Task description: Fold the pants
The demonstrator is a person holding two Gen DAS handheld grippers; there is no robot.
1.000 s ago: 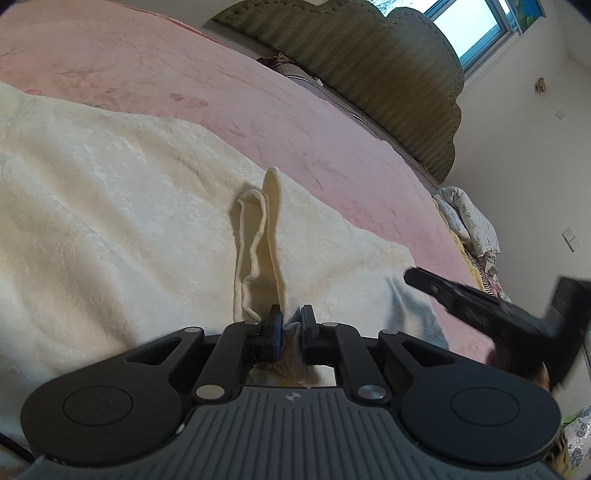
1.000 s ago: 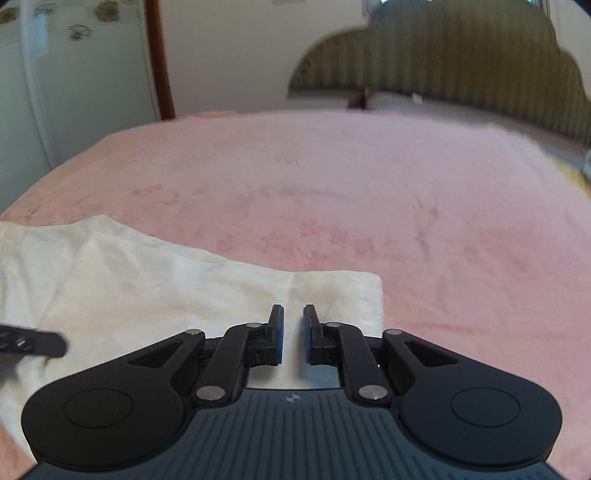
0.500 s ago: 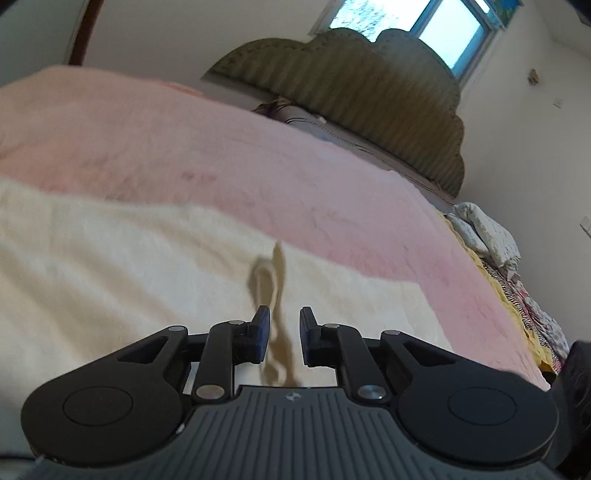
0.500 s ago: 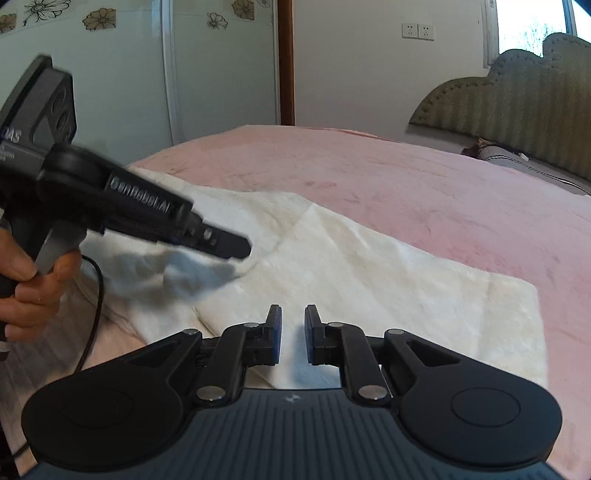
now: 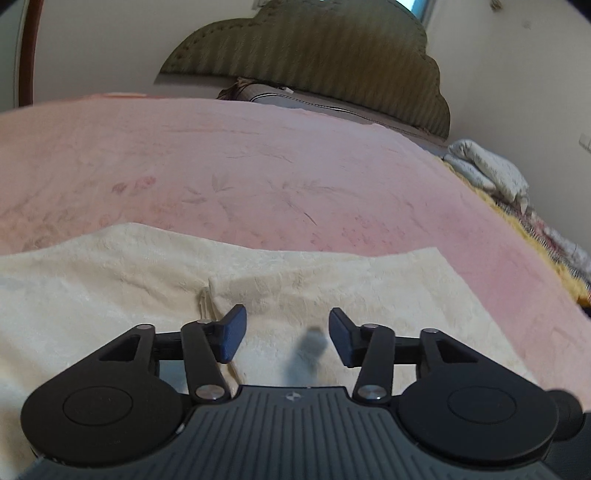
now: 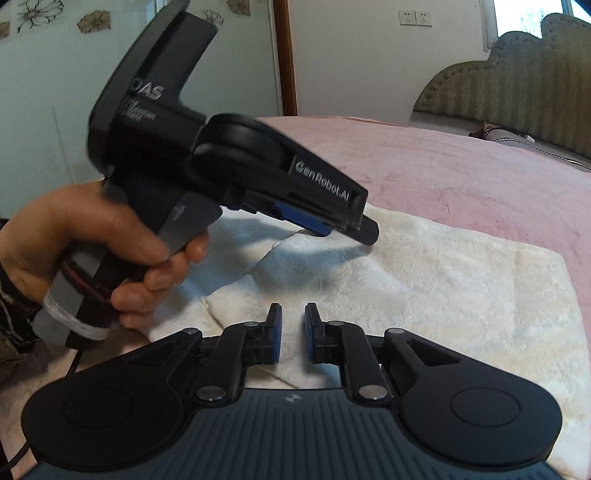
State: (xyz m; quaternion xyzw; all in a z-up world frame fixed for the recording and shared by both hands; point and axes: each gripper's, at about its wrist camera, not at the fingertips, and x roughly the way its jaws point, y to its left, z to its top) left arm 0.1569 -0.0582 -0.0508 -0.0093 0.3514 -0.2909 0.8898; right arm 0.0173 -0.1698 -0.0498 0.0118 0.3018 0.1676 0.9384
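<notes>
Cream pants (image 5: 332,288) lie flat on the pink bed (image 5: 258,166). A second ago the left gripper (image 5: 284,332) pinched a raised fold; now its jaws gape wide, cloth released. Right gripper (image 6: 293,332) hovers slightly parted, holding nothing. That fold looks finished.

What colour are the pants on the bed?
Cream white, with a faint embossed texture on the pants; the right wrist view shows it best.

— What room is this?
— A bedroom: a pink blanket (image 5: 280,173) covers the bed, with an olive scalloped headboard (image 5: 314,55) against the pale wall (image 6: 351,55).
— Daylight?
— Yes, through a window (image 6: 524,18).
</notes>
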